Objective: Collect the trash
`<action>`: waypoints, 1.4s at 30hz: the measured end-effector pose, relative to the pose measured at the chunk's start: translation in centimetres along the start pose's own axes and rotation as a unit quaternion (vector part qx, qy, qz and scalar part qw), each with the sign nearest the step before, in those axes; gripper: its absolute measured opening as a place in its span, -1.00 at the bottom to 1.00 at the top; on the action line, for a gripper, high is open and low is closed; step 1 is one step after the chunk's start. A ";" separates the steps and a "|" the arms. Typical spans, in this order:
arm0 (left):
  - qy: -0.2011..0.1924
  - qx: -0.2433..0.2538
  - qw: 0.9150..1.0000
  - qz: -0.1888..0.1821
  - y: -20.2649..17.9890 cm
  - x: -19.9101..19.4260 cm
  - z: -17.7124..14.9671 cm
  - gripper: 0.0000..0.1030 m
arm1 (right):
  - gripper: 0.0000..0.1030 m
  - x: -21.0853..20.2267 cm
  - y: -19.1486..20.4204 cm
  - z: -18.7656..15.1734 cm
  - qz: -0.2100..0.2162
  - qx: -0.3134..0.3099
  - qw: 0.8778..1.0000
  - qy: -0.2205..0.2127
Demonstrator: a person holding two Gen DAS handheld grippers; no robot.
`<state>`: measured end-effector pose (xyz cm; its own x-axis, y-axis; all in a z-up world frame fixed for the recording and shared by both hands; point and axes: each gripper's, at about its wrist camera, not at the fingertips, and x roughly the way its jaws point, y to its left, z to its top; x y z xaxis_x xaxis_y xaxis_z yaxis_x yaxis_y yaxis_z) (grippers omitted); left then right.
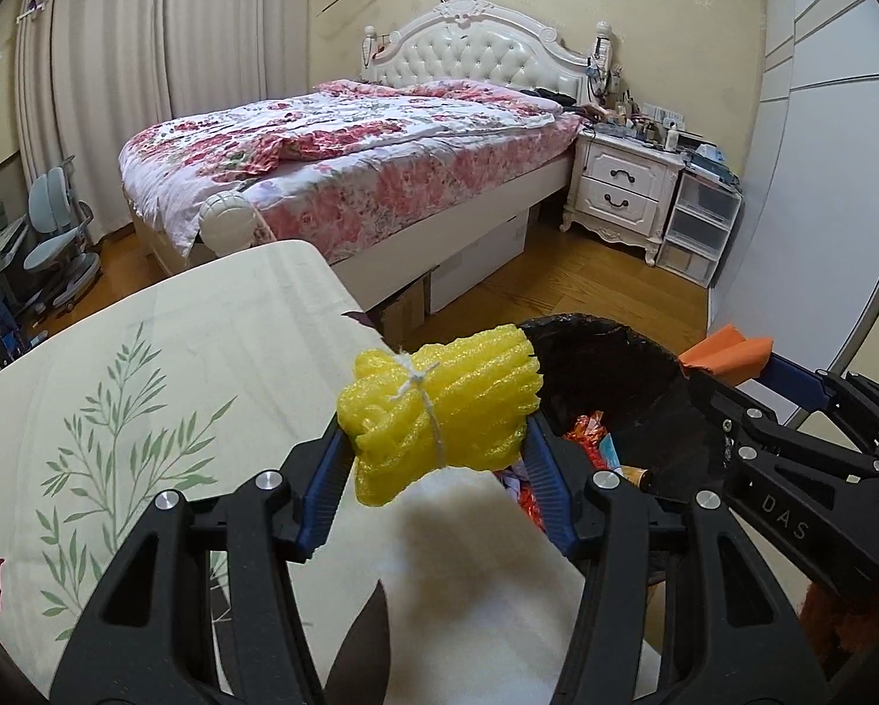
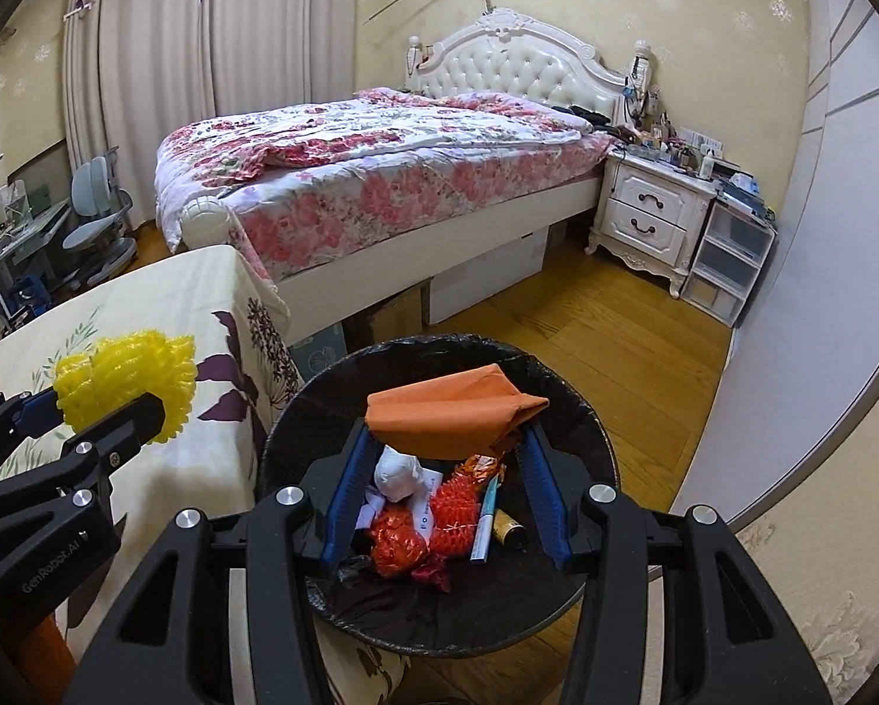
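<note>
My left gripper point(image 1: 433, 440) is shut on a yellow foam net bundle point(image 1: 439, 405) tied with white string, held over the edge of the floral tablecloth beside the bin. My right gripper point(image 2: 448, 420) is shut on a folded orange paper point(image 2: 445, 411), hanging right above the black-lined trash bin point(image 2: 592, 423). Inside the bin lie red foam netting point(image 2: 454, 499), crumpled red wrappers, a white wad, a pen and a small gold-capped item. The bundle point(image 2: 128, 379) and left gripper also show at the left of the right wrist view; the orange paper point(image 1: 727, 355) shows at the right of the left wrist view.
The table with the floral cloth point(image 1: 146, 388) stands left of the bin. Behind are a bed point(image 2: 381, 176) with a pink floral quilt, cardboard boxes under it, a white nightstand point(image 2: 651, 217), plastic drawers point(image 2: 727, 264), a grey wardrobe wall at right and wooden floor point(image 2: 633, 352).
</note>
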<state>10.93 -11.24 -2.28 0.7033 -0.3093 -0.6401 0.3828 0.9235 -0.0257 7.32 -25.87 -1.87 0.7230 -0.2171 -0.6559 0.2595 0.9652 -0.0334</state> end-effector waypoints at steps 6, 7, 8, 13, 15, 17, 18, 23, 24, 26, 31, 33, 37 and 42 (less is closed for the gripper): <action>0.004 0.024 1.000 -0.002 -1.8 2.0 0.8 0.06 | -0.04 1.7 -1.3 0.2 -0.006 0.020 1.000 0.007; 0.006 0.025 1.000 -0.002 -2.0 2.3 0.9 0.07 | -0.04 1.8 -1.4 0.2 -0.006 0.022 1.000 0.008; 0.009 0.026 1.000 -0.003 -2.1 2.7 1.0 0.08 | -0.04 2.0 -1.6 0.2 -0.007 0.026 1.000 0.008; 0.020 0.031 0.999 -0.003 -2.4 3.9 0.9 0.25 | 0.10 2.7 -2.3 0.1 -0.016 0.039 0.999 0.013; 0.021 0.033 0.999 -0.001 -2.5 4.1 0.8 0.37 | 0.13 2.8 -2.6 0.0 -0.021 0.040 0.999 0.014; 0.020 0.036 0.999 0.001 -2.5 4.1 0.8 0.49 | 0.13 2.8 -2.9 0.0 -0.026 0.044 0.999 0.014; 0.020 0.036 0.999 0.002 -2.5 4.1 0.9 0.49 | 0.13 2.7 -3.0 0.0 -0.028 0.046 0.998 0.014; 0.015 0.026 0.999 0.010 -2.0 3.5 1.0 0.62 | 0.22 1.7 -3.2 -0.1 -0.033 0.052 0.998 0.008; 0.013 0.024 1.000 0.013 -1.9 3.3 1.0 0.64 | 0.26 1.5 -3.2 -0.1 -0.033 0.052 0.998 0.005; 0.011 0.017 1.000 0.015 -1.5 2.6 0.8 0.66 | 0.36 0.8 -2.9 -0.2 -0.034 0.050 0.998 -0.001; 0.009 0.006 1.000 0.019 -1.1 1.2 0.3 0.70 | 0.38 -0.4 -2.1 -0.4 -0.031 0.044 0.999 -0.005; 0.008 0.004 1.000 0.019 -1.0 0.7 0.1 0.70 | 0.41 -0.7 -1.8 -0.6 -0.032 0.042 0.999 -0.008; 0.003 -0.002 1.000 0.019 -0.7 -0.5 -0.2 0.71 | 0.44 -1.6 -1.5 -0.8 -0.036 0.040 0.998 -0.015; -0.006 -0.005 1.000 0.025 -0.5 -1.9 -0.3 0.75 | 0.48 -2.5 -1.5 -0.9 -0.041 0.043 0.998 -0.021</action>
<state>9.25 -11.04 -1.26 0.7282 -0.2660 -0.6317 0.3411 0.9400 -0.0026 4.59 -26.62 -0.86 0.7228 -0.3034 -0.6209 0.3717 0.9281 -0.0208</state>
